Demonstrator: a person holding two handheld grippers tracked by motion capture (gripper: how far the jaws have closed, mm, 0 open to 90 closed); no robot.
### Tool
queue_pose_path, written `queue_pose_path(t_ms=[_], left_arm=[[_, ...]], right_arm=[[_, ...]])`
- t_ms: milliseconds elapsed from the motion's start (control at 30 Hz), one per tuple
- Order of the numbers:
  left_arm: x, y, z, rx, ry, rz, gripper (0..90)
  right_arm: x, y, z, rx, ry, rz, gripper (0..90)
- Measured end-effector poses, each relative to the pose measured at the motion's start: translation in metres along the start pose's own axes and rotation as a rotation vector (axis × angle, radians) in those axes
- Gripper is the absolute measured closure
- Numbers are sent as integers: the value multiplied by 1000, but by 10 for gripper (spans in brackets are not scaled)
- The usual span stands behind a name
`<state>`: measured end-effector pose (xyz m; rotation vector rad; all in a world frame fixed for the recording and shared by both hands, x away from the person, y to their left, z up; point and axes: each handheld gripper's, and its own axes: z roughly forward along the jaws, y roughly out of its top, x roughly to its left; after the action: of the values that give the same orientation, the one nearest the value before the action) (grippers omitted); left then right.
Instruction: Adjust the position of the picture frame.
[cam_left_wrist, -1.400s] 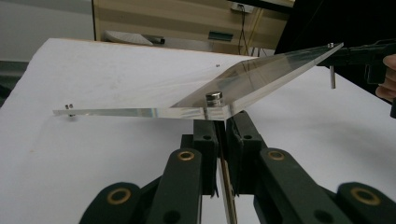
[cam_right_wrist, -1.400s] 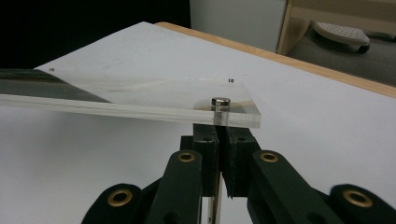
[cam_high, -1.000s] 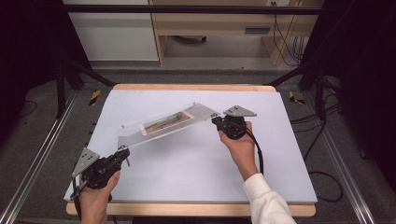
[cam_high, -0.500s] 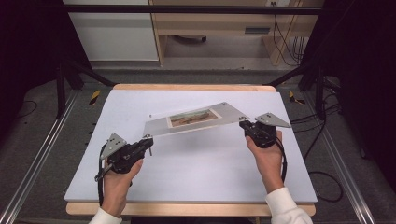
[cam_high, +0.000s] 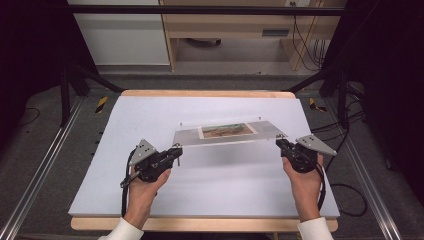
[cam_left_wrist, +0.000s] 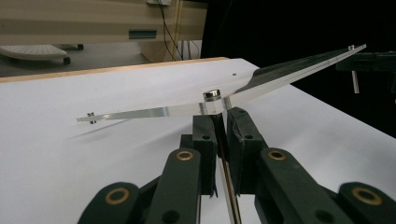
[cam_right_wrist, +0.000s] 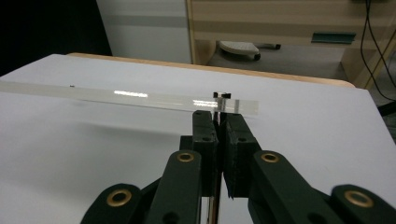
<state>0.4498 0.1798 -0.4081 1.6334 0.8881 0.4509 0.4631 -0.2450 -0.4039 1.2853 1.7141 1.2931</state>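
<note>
Swinging level since a second ago, both grippers' jaws are pinching corner posts of the clear acrylic picture frame (cam_high: 227, 134), carrying it above the white desk (cam_high: 200, 190), needing matched lowering next.

Clear acrylic frame (cam_high: 227, 134) with picture inside, held level above white table, clamped at both near corners.

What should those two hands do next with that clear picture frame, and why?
Probably lower it level onto the white table. The clear frame hangs above the surface, casting a shadow, with the left gripper and right gripper each shut on a corner post, so both should sink together.
</note>
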Motion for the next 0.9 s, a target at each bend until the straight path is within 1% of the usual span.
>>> queue_pose_path(t_ms=[100,200,300,333,367,433,467,500,533,567,600,633,667,700,800,867,900], left_arm=[[1,0,1,-7,-12,-3,816],[4,2,-1,-10,-20,0,816],[10,4,-3,-14,-33,10,816],[10,4,-3,-14,-33,10,816],[12,4,-4,-14,-38,9,816],[17,3,-5,-10,-40,8,815],[19,3,-6,-8,-40,8,815],[24,2,-8,-9,-36,5,815],[24,2,-8,-9,-36,5,815],[29,2,-9,-12,-29,2,815],[29,2,-9,-12,-29,2,815],[34,2,-10,-14,-21,1,815],[34,2,-10,-14,-21,1,815],[39,1,-10,-13,-12,3,815],[43,1,-9,-12,-6,2,815],[46,0,-8,-11,-3,1,815],[48,-1,-8,-4,7,5,814]], right_arm=[[2,-3,-3,3,-22,8,848],[5,-3,-6,0,-29,4,847],[10,-3,-8,-8,-34,14,846],[10,-3,-8,-8,-34,14,846],[14,-3,-8,-10,-39,13,846],[16,-3,-7,-9,-42,12,845],[18,-3,-6,-5,-47,3,844],[22,-4,-3,-5,-46,-1,843],[25,-4,-1,-5,-48,-3,842],[27,-4,1,-4,-46,-9,841],[27,-4,1,-4,-46,-9,841],[31,-4,5,-3,-46,-14,839],[31,-4,5,-3,-46,-14,839],[34,-3,9,0,-40,-14,839],[36,-4,13,2,-41,-19,837],[38,-5,15,7,-38,-12,835],[40,-7,15,15,-37,-10,833]])
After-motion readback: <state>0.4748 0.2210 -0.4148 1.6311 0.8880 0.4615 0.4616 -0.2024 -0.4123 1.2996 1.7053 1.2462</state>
